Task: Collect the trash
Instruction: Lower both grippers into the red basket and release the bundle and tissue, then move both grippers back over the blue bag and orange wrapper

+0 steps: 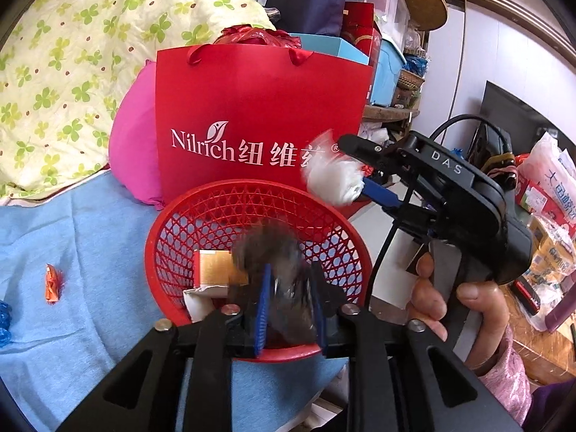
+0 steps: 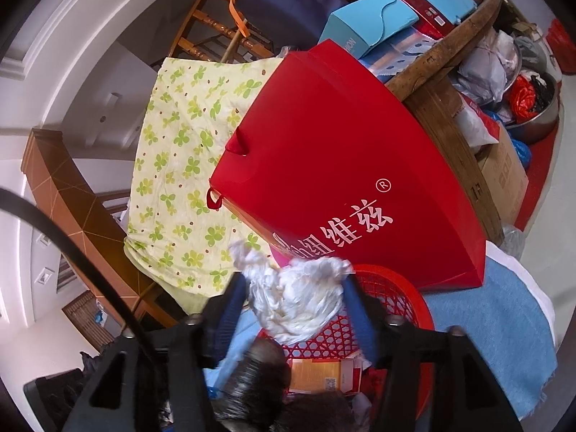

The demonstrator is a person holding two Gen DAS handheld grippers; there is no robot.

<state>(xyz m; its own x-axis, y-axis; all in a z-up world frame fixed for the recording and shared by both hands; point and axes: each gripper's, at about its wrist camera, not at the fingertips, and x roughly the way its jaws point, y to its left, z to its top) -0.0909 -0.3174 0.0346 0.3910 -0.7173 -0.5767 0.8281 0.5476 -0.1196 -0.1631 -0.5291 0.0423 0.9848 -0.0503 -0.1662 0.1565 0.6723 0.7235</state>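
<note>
A red mesh basket sits on a blue cloth in front of a red paper bag. My left gripper hangs over the basket, its blue pads a little apart. A dark crumpled plastic wad, blurred, lies between and beyond them. My right gripper reaches over the basket's far right rim with its jaws apart. A crumpled white wad, blurred in the left wrist view, sits loosely between its tips. A small cardboard box lies in the basket.
An orange wrapper and a blue scrap lie on the cloth to the left. A clover-print quilt and a pink cushion stand behind. A person's hand holds the right gripper. Packets crowd a table at right.
</note>
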